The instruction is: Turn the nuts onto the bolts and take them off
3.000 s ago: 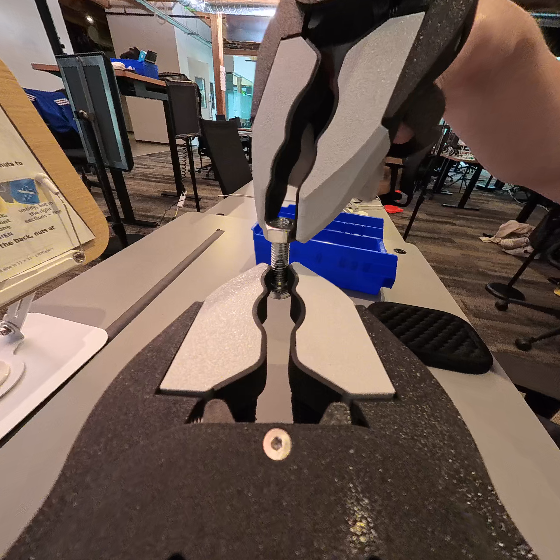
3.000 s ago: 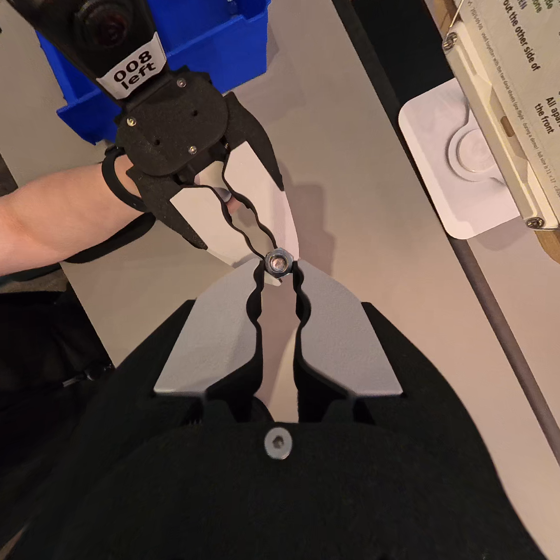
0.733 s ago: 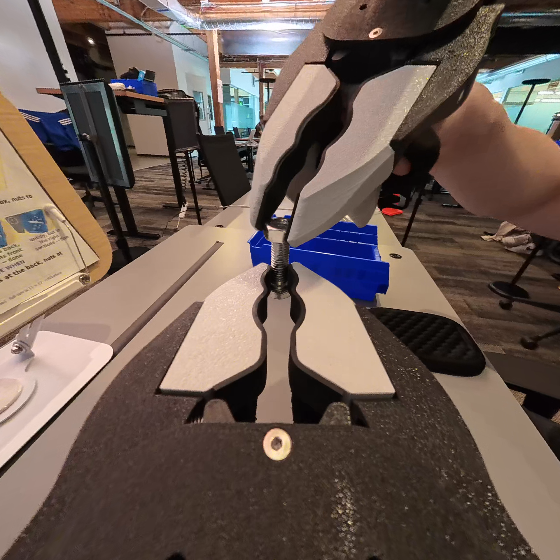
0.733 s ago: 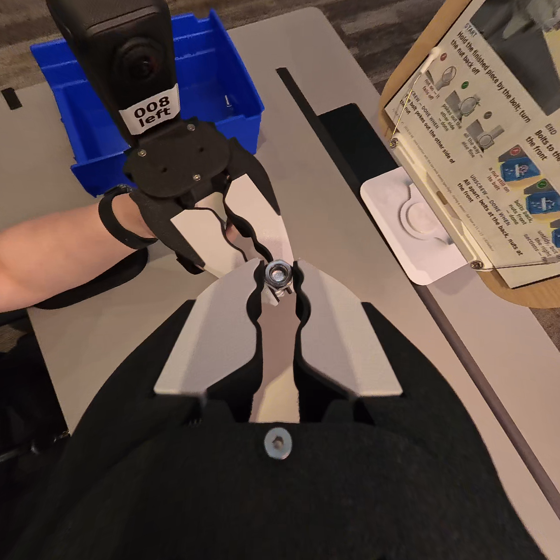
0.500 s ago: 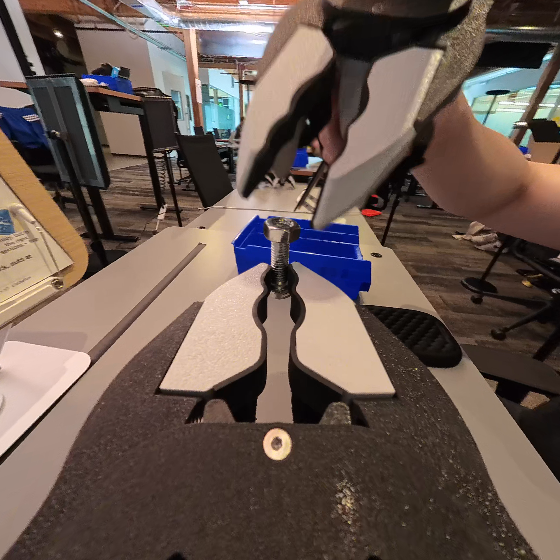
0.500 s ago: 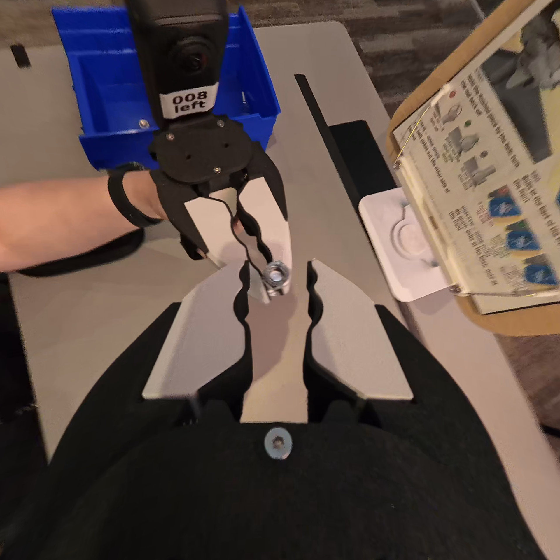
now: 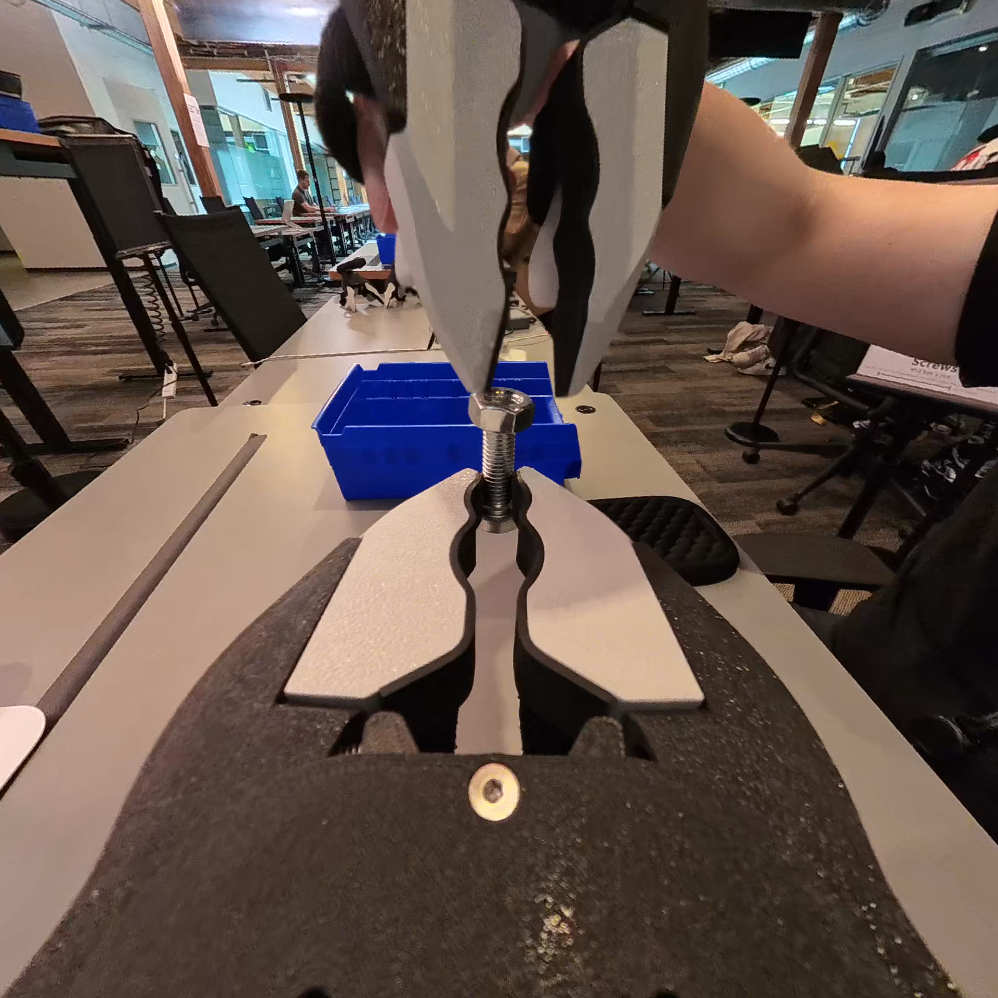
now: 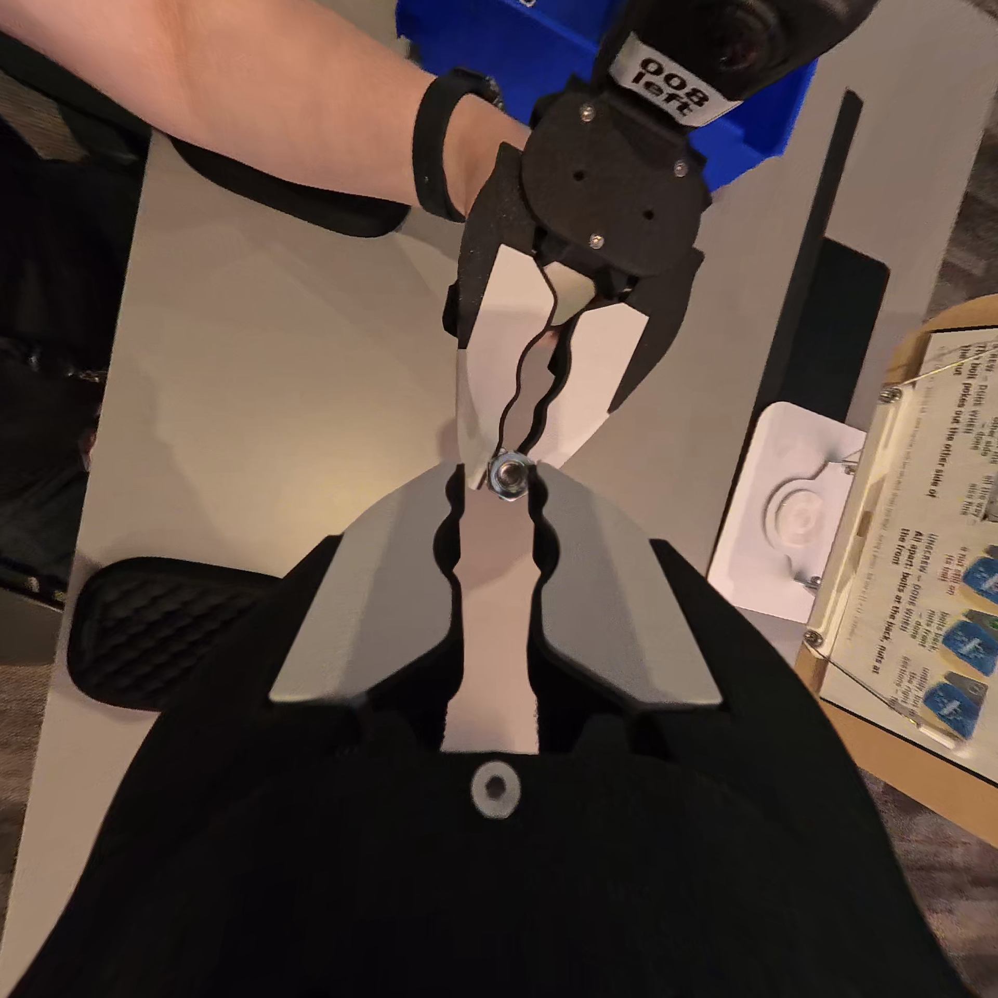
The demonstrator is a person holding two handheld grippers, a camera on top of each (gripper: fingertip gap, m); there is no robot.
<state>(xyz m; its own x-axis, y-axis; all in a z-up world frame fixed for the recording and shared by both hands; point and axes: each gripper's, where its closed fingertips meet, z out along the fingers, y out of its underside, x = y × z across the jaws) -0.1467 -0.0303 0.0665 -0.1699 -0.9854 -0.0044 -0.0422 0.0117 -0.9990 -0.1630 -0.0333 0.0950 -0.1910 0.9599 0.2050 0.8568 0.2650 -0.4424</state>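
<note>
The left tongs lie level, pinched shut on an upright bolt. The right tongs point straight down over it, tips spread apart, a bare forearm behind.

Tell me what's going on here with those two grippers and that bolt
A person is working a nut on a bolt with two handheld grippers. The left gripper is shut on the bolt near its lower end and holds it upright above the grey table. The right gripper comes down from above, open, its fingertips on either side of the nut at the bolt's top. A blue bin sits behind.
</note>
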